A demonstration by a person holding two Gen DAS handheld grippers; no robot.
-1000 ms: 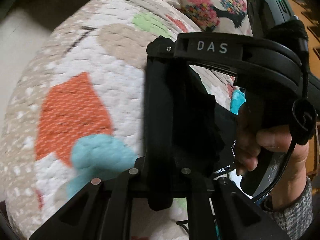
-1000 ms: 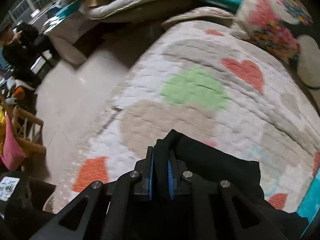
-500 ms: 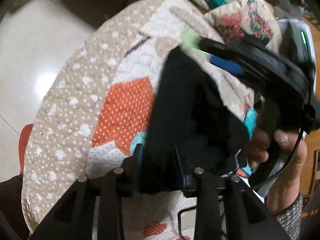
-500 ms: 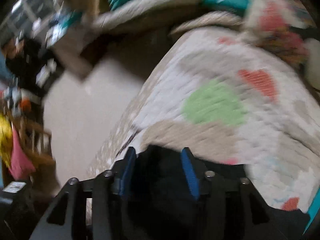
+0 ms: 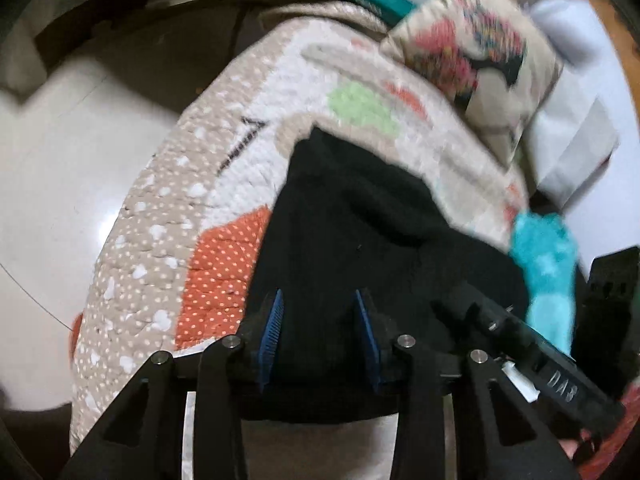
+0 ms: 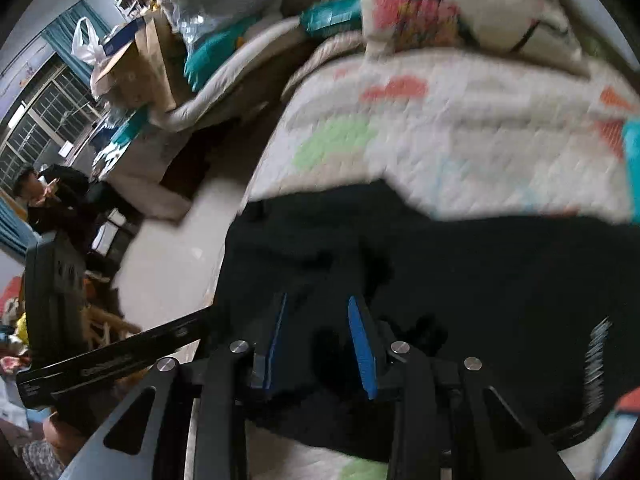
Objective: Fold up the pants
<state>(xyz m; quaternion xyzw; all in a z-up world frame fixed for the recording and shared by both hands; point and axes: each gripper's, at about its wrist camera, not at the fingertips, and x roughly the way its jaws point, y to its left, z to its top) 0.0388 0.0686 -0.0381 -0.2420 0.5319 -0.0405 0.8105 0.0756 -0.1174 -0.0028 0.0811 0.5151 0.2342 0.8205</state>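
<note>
The black pants (image 5: pixel 360 216) lie folded over on the patterned quilt (image 5: pixel 160 232) of a bed. My left gripper (image 5: pixel 318 312) is open, its blue pads spread just above the near edge of the pants, holding nothing. My right gripper (image 6: pixel 316 316) is open too, over the near part of the pants (image 6: pixel 480 264). The right gripper's black body (image 5: pixel 532 352) shows at the lower right of the left wrist view. The left gripper's body (image 6: pixel 100 356) shows at the lower left of the right wrist view.
A printed pillow (image 5: pixel 476 44) and a white cushion (image 6: pixel 508 20) lie at the head of the quilt (image 6: pixel 440 120). A turquoise patch (image 5: pixel 548 264) sits right of the pants. Pale floor (image 5: pixel 60 160) lies left of the bed; boxes and clutter (image 6: pixel 136 60) and a seated person (image 6: pixel 44 196) lie beyond.
Both grippers have opened and let go of the pants, which now lie on the quilt. Both grippers have pulled back toward the near edge.
</note>
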